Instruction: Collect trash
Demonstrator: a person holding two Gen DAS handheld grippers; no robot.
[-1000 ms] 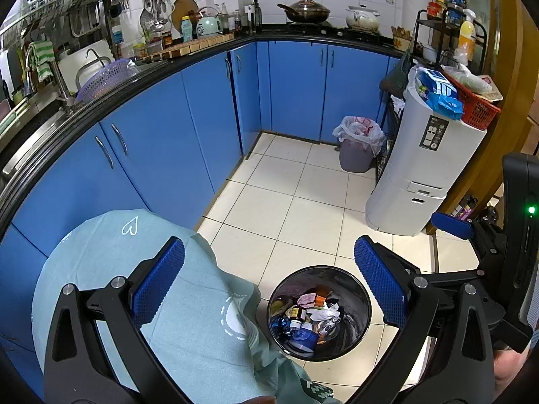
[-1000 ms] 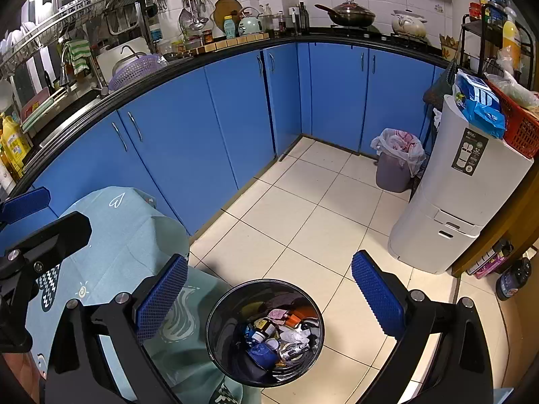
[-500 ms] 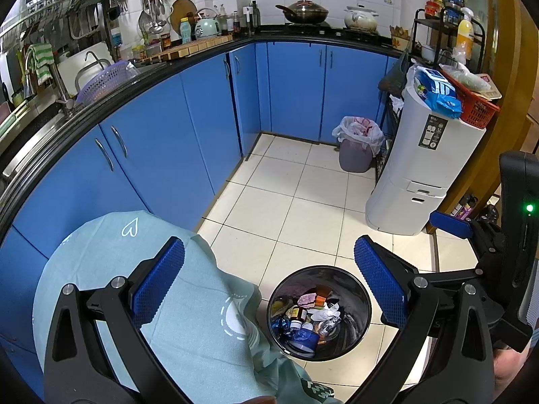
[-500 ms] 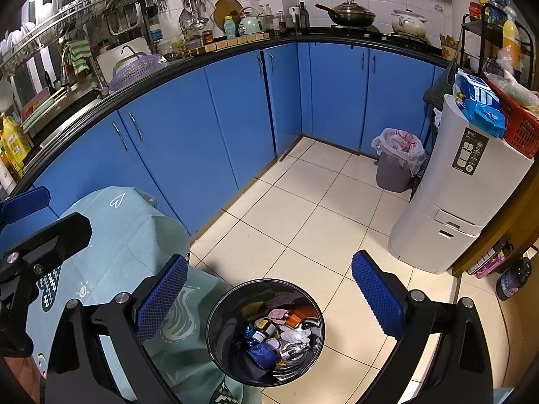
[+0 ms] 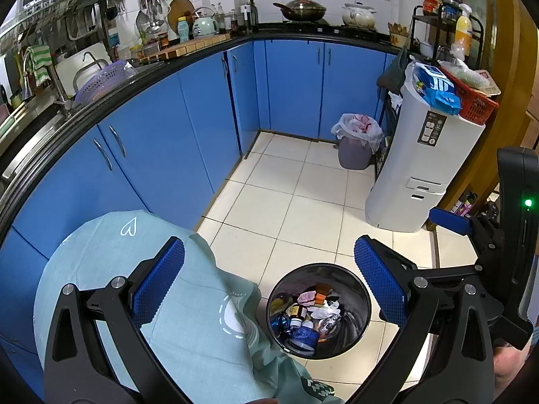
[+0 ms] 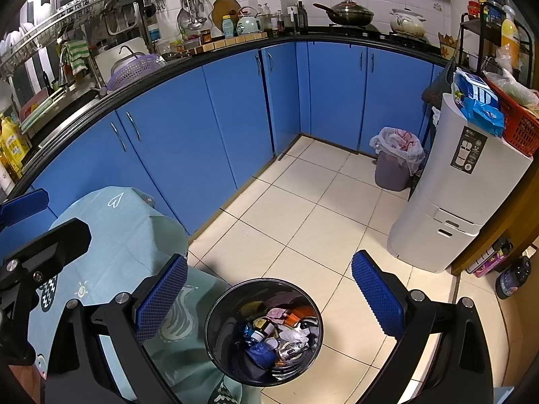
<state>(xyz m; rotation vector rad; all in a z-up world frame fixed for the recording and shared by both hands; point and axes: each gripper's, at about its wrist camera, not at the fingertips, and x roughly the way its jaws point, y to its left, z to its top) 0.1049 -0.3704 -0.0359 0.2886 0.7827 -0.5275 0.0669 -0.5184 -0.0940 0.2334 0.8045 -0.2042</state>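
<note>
A kitchen with blue cabinets (image 5: 188,128) was seen well ahead of both tools, and a pale tiled floor (image 6: 303,222) was spread below them. A white appliance (image 6: 461,188) was stood ahead and to the right, with a small lined bin (image 5: 357,144) beyond it near the cabinet corner. A table under a teal cloth (image 5: 111,269) was found below and to the left of both tools; no loose trash could be made out on the cloth where it showed. The black trash can (image 6: 215,330) was set on the floor just beside the table edge, its mouth turned straight up and its bottom already covered with bottles, wrappers and crumpled paper. The left tool (image 5: 269,282) was held with its blue pads spread wide and nothing between them, and the can lay below it and slightly to its right. The right tool (image 6: 267,298) was likewise spread wide and empty, with the can almost directly beneath the gap of its fingers, so the right was judged the nearer to the can. The left was judged the nearer to the table, should anything there remain to be picked up. The collecting was judged largely done.
</note>
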